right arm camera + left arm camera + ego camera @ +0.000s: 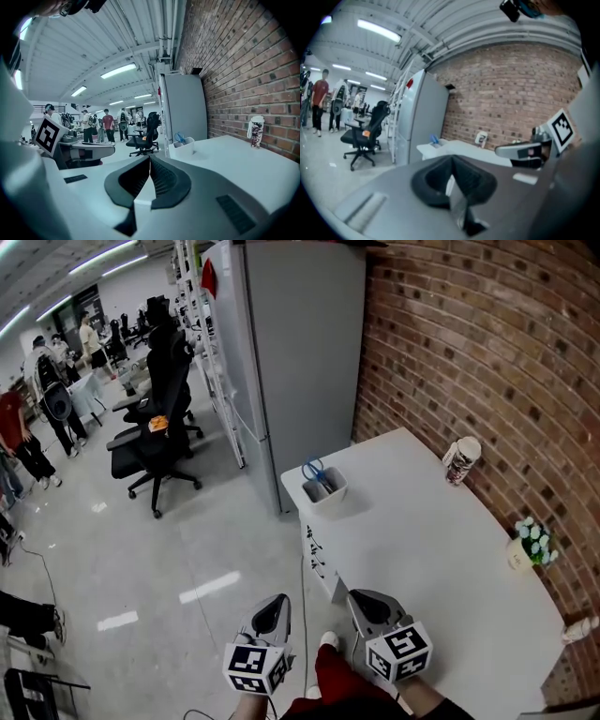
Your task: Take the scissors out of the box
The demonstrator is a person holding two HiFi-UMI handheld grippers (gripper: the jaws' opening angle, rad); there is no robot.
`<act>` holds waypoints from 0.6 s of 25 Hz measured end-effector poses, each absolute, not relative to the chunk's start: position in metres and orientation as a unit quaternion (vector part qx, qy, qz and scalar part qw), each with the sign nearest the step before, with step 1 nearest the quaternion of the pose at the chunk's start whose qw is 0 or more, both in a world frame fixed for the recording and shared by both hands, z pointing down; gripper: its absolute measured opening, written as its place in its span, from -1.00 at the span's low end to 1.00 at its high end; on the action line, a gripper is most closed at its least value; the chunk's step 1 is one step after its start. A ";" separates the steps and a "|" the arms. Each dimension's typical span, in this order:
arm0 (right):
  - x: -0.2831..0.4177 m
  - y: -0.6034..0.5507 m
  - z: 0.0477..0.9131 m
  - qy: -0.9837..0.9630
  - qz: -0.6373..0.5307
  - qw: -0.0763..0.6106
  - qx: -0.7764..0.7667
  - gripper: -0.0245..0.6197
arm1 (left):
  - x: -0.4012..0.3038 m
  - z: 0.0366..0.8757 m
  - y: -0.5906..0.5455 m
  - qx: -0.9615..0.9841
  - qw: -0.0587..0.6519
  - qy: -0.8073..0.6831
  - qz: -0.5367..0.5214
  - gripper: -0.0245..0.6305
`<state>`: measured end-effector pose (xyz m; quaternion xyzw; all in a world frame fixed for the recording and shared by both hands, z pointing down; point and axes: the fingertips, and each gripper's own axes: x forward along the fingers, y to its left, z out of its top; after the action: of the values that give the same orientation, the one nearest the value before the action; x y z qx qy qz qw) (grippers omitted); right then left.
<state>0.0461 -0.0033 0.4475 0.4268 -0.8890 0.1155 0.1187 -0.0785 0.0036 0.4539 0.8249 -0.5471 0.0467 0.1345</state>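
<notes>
Blue-handled scissors [314,471] stand in a small white box [325,489] at the far left corner of the white table [441,559]. The same scissors [180,138] and box [183,147] show far ahead in the right gripper view. In the left gripper view the box [438,142] is small and distant. My left gripper [274,615] is shut and empty, held over the floor beside the table's near edge. Just to its right, over the table's near left corner, my right gripper [366,607] is also shut and empty. Both are well short of the box.
A patterned cup [460,461] stands by the brick wall, with a small pot of flowers [529,544] further along it. A grey cabinet [291,352] rises beyond the table. Black office chairs [155,442] and several people stand on the shiny floor to the left.
</notes>
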 end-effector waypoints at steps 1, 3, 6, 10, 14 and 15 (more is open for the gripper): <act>0.046 -0.010 0.448 -0.889 0.116 0.119 0.428 -0.90 | -0.078 0.454 -0.003 0.825 0.135 -0.546 0.047 -0.92; 0.047 -0.022 0.448 -0.888 0.116 0.118 0.429 -0.90 | -0.078 0.454 -0.018 0.826 0.136 -0.545 0.048 -0.91; 0.047 -0.041 0.448 -0.887 0.118 0.118 0.430 -0.90 | -0.079 0.456 -0.038 0.826 0.139 -0.544 0.050 -0.91; 0.049 -0.066 0.452 -0.886 0.121 0.119 0.431 -0.90 | -0.081 0.461 -0.066 0.824 0.144 -0.546 0.050 -0.91; 0.050 -0.090 0.457 -0.885 0.123 0.123 0.431 -0.90 | -0.083 0.466 -0.096 0.821 0.152 -0.547 0.050 -0.91; 0.051 -0.096 0.458 -0.885 0.125 0.124 0.431 -0.90 | -0.082 0.467 -0.104 0.821 0.154 -0.547 0.050 -0.91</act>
<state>0.0508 -0.0964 0.4576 0.4311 -0.8849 0.1252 0.1241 -0.0823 -0.1037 0.4673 0.8211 -0.5474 0.0502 0.1538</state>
